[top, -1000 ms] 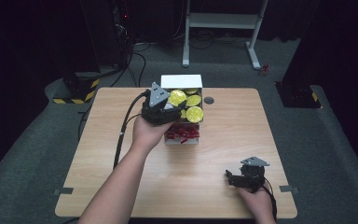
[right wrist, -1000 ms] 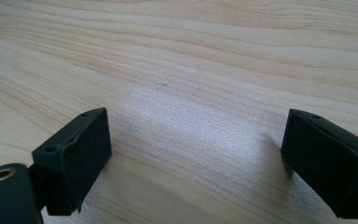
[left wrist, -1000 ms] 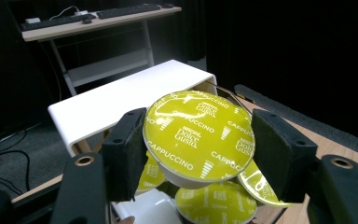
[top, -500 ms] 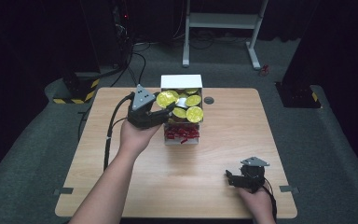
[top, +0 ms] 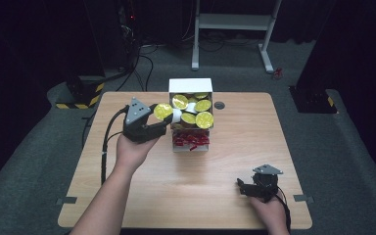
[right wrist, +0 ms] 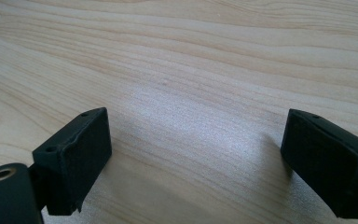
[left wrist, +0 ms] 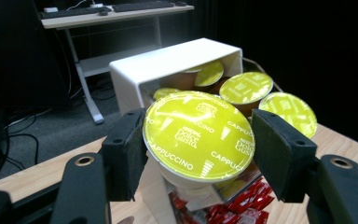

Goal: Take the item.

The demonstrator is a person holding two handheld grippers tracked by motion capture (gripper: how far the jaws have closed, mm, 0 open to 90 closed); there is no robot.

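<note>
- Above the box's (top: 191,86) left edge, the left gripper (top: 162,119) jaws pinch a coffee capsule (left wrist: 198,135) by its rim; a loosened squeeze could drop it
- Right gripper (top: 241,186) rests spread, idle, on the tabletop (top: 274,127)

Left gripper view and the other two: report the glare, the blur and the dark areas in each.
Left gripper view: sheen across the held capsule's yellow lid, printing sharp; the white box nearly blown out; background black. Right gripper view: a pale glare patch on the table between the right gripper's jaws, which are soft-edged. High view: table evenly lit, surroundings almost black, left gripper small and slightly soft.
</note>
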